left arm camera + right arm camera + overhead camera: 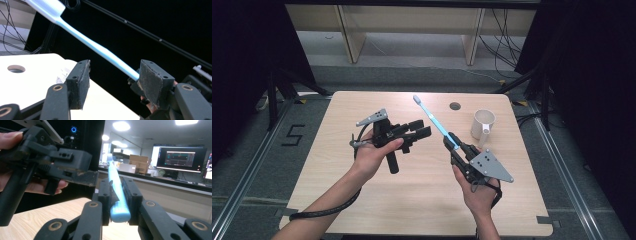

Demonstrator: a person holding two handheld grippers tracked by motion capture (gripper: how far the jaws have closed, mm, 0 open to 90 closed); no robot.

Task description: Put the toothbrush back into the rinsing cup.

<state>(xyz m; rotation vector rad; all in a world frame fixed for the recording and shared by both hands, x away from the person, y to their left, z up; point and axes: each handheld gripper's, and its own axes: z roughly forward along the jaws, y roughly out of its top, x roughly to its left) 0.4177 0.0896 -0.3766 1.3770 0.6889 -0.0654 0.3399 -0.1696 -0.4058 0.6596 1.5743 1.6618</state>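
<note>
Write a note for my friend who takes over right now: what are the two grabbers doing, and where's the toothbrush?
Right gripper: shut on the handle end of the blue toothbrush, held above the table, bristle head pointing up and away.
Left gripper: open, holding nothing, jaws aimed toward the toothbrush but apart from it.
White mug: upright on the table, past the right gripper, with nothing in it that can be seen.
Done: toothbrush picked up.
Left: probably stand it in the mug, or hand it over to the left gripper first.
</note>
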